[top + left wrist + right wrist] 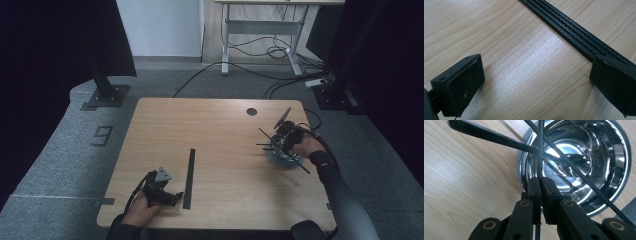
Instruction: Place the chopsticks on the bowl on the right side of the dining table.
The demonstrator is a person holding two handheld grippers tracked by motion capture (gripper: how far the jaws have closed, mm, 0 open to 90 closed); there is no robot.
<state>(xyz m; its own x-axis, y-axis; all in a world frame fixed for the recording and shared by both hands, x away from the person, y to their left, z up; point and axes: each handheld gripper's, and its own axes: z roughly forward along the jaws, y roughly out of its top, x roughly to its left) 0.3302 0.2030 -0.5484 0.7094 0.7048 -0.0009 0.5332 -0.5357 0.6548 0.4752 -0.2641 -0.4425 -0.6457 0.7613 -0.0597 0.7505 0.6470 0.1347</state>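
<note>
Here you look to be partway through moving thin black strips into the shiny round steel bowl (584, 167) at the right side of the pale wooden table (220, 125). Your right gripper (541, 182) has its jaws pinched tight on one flat black strip (540, 150), which stands edge-on between the pads and reaches out over the bowl's rim. Two more thin black rods (499, 137) already lie crossed over the bowl, their ends sticking out past its edge.

Your left gripper (534, 82) rests low over the table near its front edge with its jaws spread wide and nothing between them. The long black ribbed strip (574, 35) runs just beside its right-hand jaw, which overlaps the strip's near end.

Next, I judge, you need to lower the held strip until it settles among the others, then let the pads part without flicking it out. After that the left gripper must shift sideways to straddle the ribbed strip.

Hard to make out: whether the held strip already touches the bowl, how far it extends below the pads, and, from the high view, the bowl under your right hand (305, 145).
</note>
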